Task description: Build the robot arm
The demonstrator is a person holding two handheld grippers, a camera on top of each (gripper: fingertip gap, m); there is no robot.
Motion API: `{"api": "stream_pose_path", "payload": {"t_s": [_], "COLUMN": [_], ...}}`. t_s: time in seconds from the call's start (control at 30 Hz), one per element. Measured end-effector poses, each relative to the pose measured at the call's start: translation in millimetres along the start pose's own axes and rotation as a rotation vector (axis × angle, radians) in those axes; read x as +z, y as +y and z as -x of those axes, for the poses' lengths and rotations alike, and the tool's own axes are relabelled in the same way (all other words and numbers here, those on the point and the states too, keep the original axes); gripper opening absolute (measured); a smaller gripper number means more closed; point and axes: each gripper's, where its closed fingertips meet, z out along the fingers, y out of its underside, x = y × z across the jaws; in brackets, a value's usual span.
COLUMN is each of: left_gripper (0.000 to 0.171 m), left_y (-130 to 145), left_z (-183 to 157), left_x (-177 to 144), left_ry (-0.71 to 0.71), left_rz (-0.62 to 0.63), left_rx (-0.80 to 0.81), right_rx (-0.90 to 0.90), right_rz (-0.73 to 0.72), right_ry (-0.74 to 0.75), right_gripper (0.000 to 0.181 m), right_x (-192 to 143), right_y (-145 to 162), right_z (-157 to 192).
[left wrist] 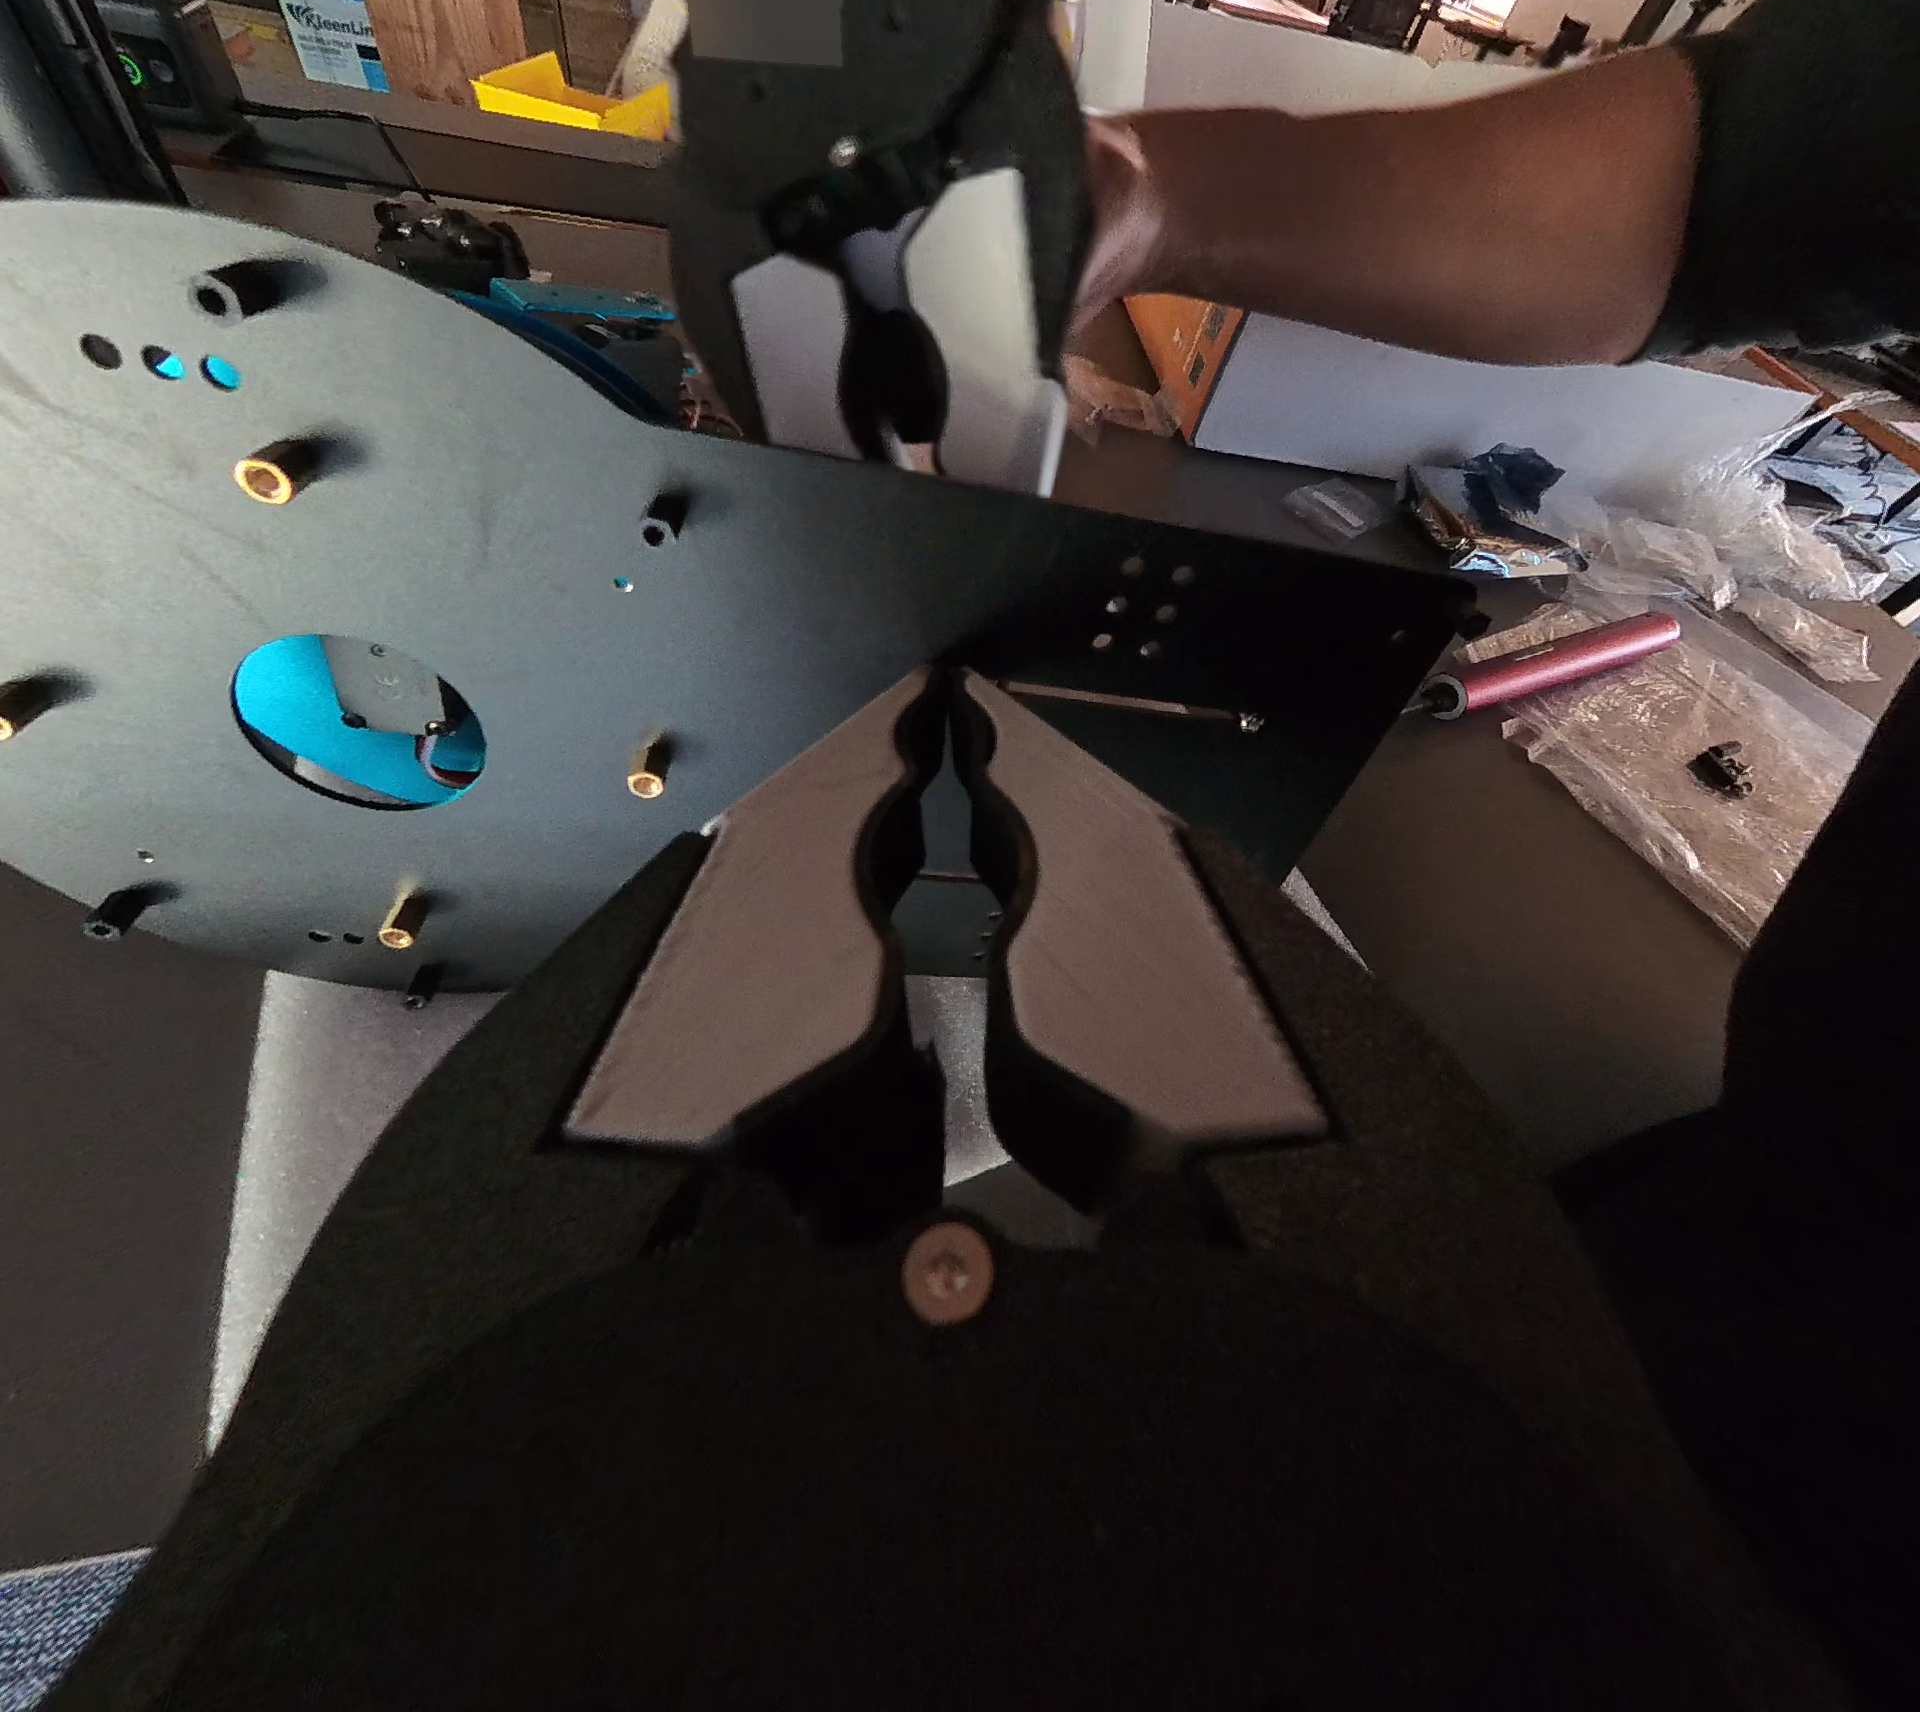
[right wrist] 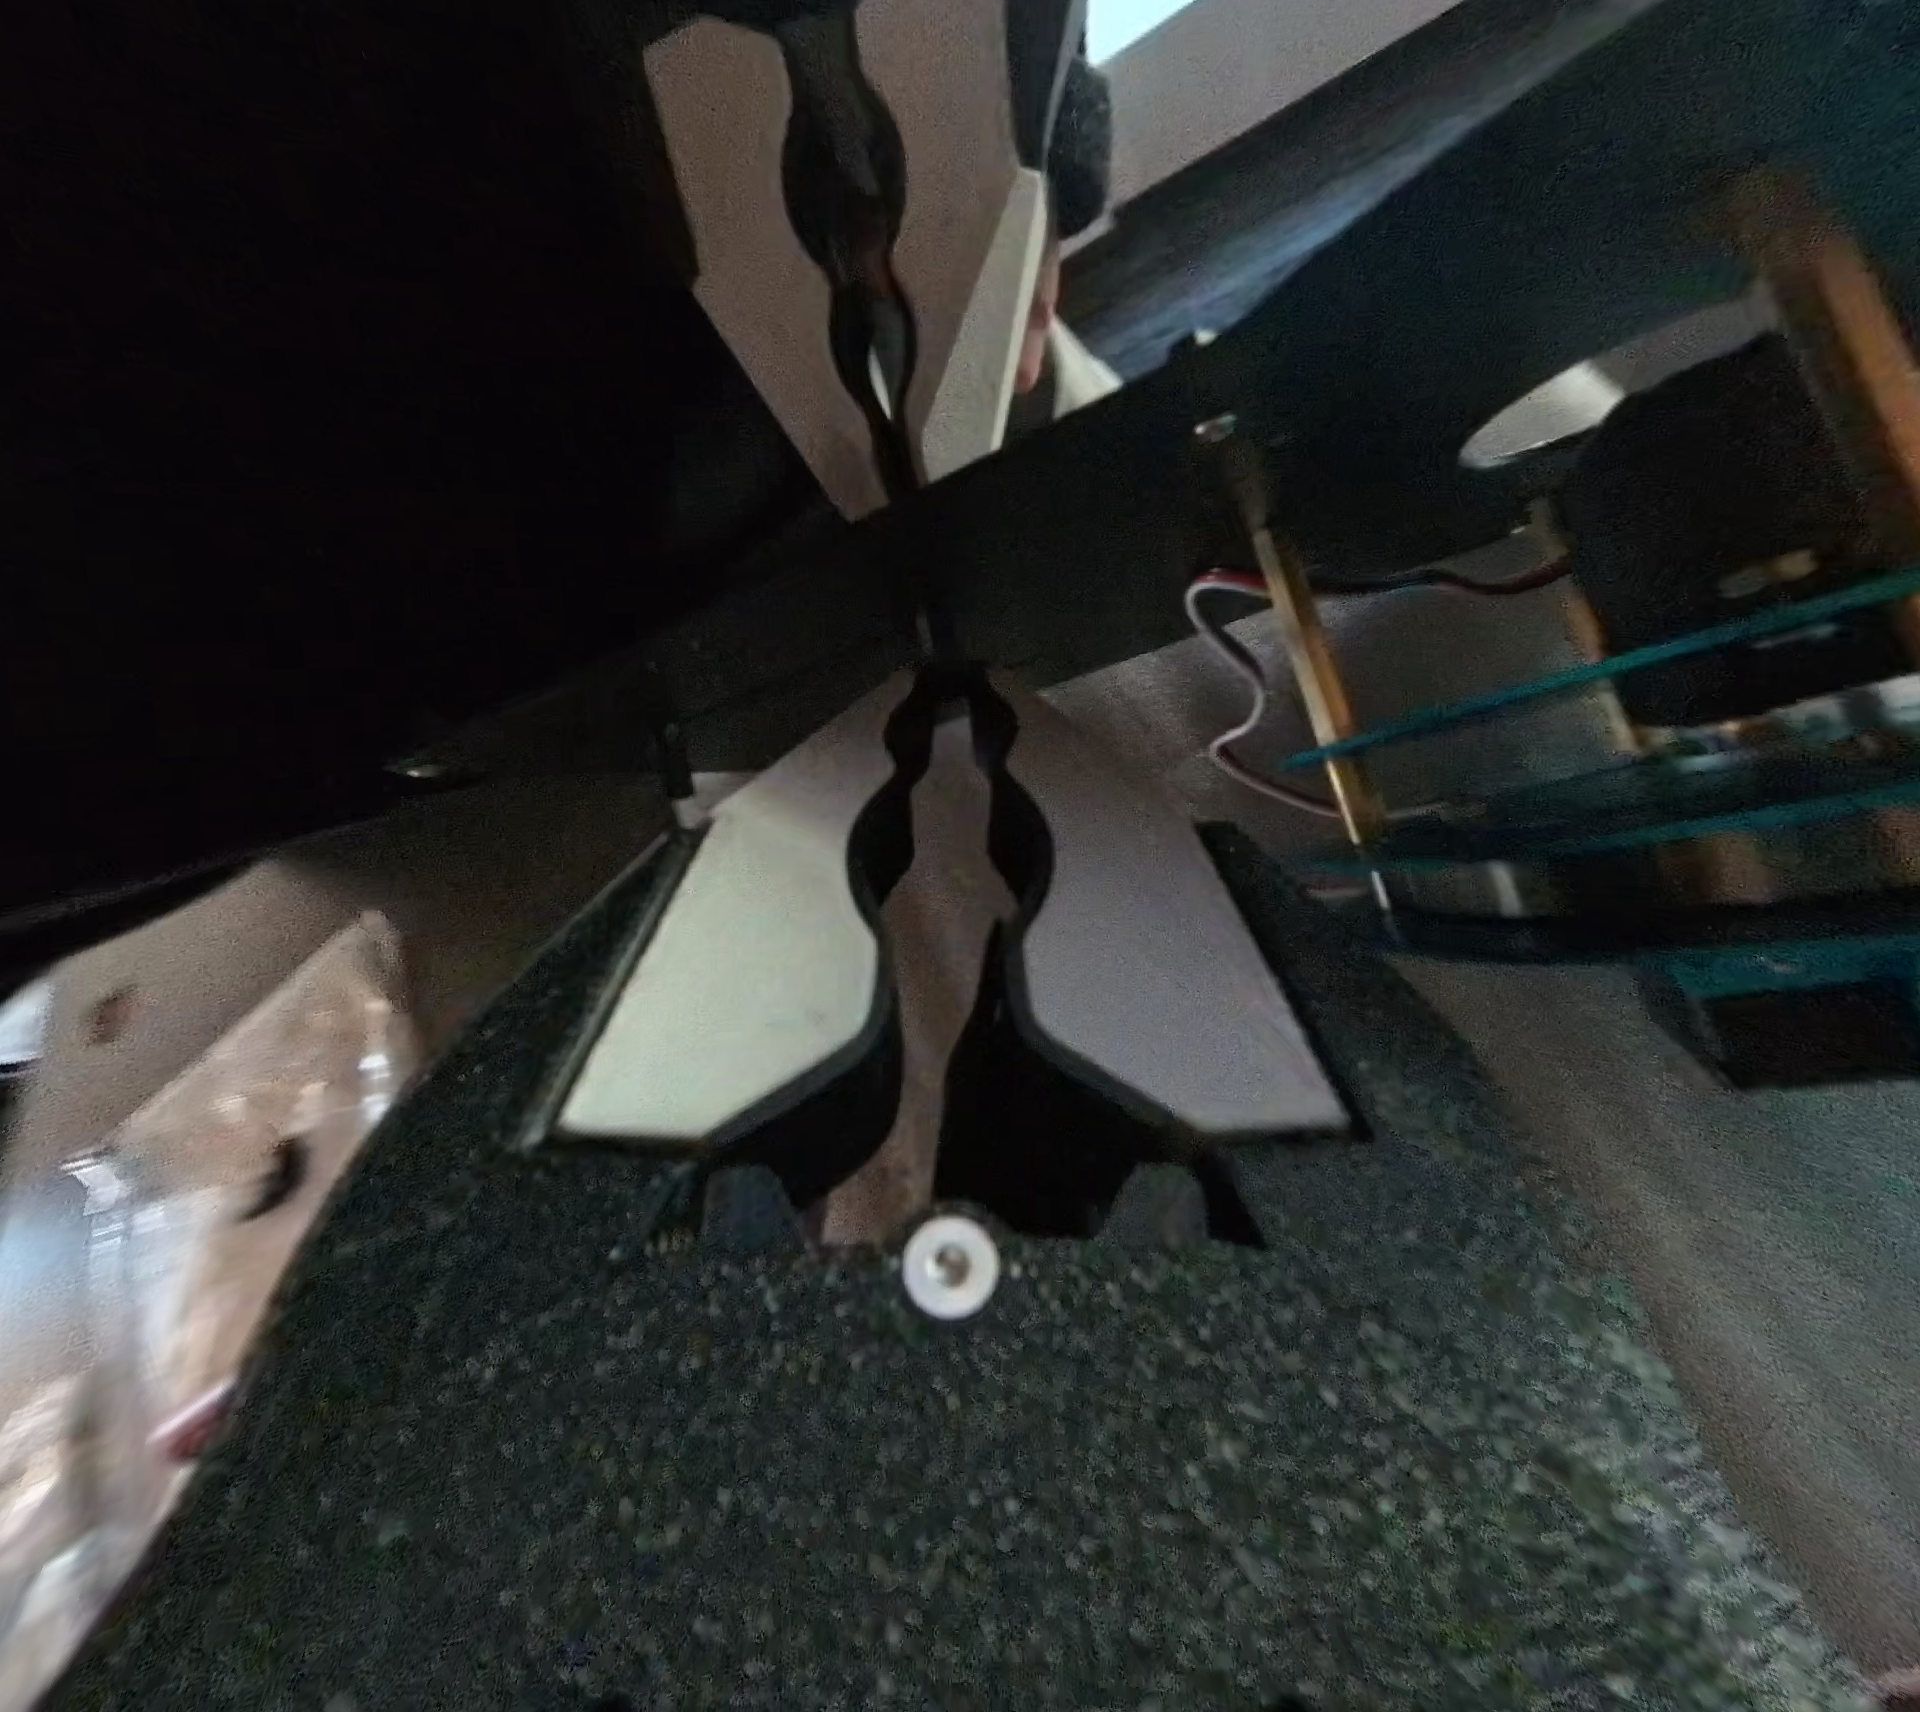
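Looking along the left gripper [left wrist: 948, 675] first: its fingers are pinched almost together on the near edge of a black plate [left wrist: 623, 623], tips meeting right at the rim. The plate is tilted, round end to the left, squared end to the right, its long axis running left to right across the view. Brass posts [left wrist: 265, 478] and short black posts [left wrist: 660, 519] stand off its face, and blue parts show through a round hole [left wrist: 358, 722]. Across the far edge comes the right gripper [left wrist: 899, 447], a forearm [left wrist: 1382, 208] behind it; its tips are blurred and partly hidden behind the plate, so the grip is hard to judge from here. A dark red tube [left wrist: 1548, 665] lies on clear wrapping to the right.

Over to the right wrist view, heavily blurred. The right gripper [right wrist: 940, 675] has its fingers nearly closed, tips against the plate's thin edge [right wrist: 1039, 561], which cuts diagonally across. Opposite, the left gripper [right wrist: 894, 457] meets the same edge. A brass post [right wrist: 1314, 654] and a white-and-red wire [right wrist: 1242, 717] hang beneath.
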Motion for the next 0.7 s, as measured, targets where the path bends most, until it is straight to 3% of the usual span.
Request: {"api": "stream_pose_path", "payload": {"t_s": [0.17, 0.23, 0.33, 0.43, 0.6, 0.7], "left_gripper": [0.000, 0.000, 0.000, 0.000, 0.000, 0.000], "left_y": [0, 0, 0, 0, 0, 1], "left_z": [0, 0, 0, 0, 0, 0], "left_x": [0, 0, 0, 0, 0, 0], "left_ry": [-0.002, -0.002, 0.006, 0.011, 0.004, 0.005], "left_rz": [-0.001, -0.001, -0.001, -0.004, -0.003, 0.014], "left_rx": [-0.015, -0.015, -0.028, -0.034, 0.004, 0.012], "right_rx": [-0.344, -0.458, -0.586, -0.489, 0.081, 0.044], "right_rz": [0.041, 0.065, 0.097, 0.156, 0.047, 0.002], "right_ry": [0.506, 0.625, 0.748, 0.579, -0.133, -0.106], "right_gripper": [0.032, 0.029, 0.006, 0.005, 0.004, 0.005], "right_x": [-6, -3, -4, -1, 6, 6], "right_y": [5, 0, -8, -6, -2, -2], "right_z": [-5, -5, -13, -10, 9, 9]}}
